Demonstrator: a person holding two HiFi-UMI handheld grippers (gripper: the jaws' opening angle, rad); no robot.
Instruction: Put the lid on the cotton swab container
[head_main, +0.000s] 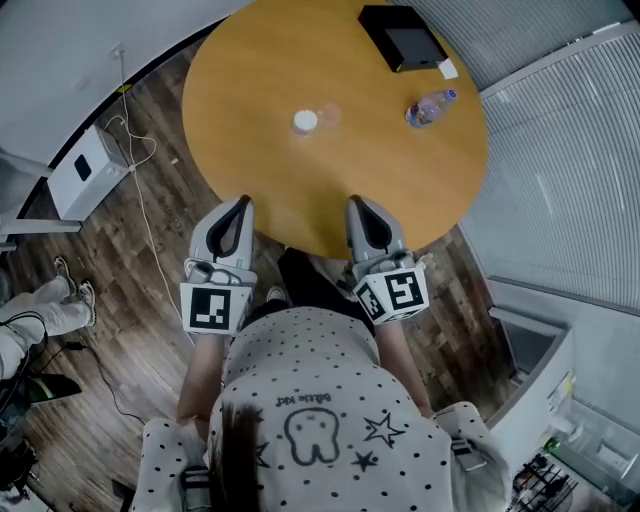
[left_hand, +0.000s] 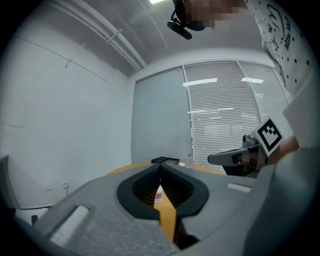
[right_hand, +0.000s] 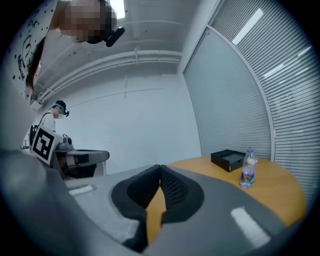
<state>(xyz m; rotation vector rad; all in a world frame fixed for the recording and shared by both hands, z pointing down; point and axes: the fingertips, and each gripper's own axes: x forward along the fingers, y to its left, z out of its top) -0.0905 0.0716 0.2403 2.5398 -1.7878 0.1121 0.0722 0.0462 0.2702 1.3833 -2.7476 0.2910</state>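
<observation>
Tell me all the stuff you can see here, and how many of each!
table: one, orange-brown, round, in front of the person
cotton swab container: one, white, near the table's middle
clear round thing: one, see-through, just right of the container; maybe its lid
bottle: one, clear with a colourful label, table's right side
box: one, black, table's far edge
white unit: one, on the floor left of the table
another person's legs: two, light trousers, far left
left claw: one, grey, shut, empty, over the table's near edge
right claw: one, grey, shut, empty, beside it

Swab container (head_main: 305, 121), details too small
</observation>
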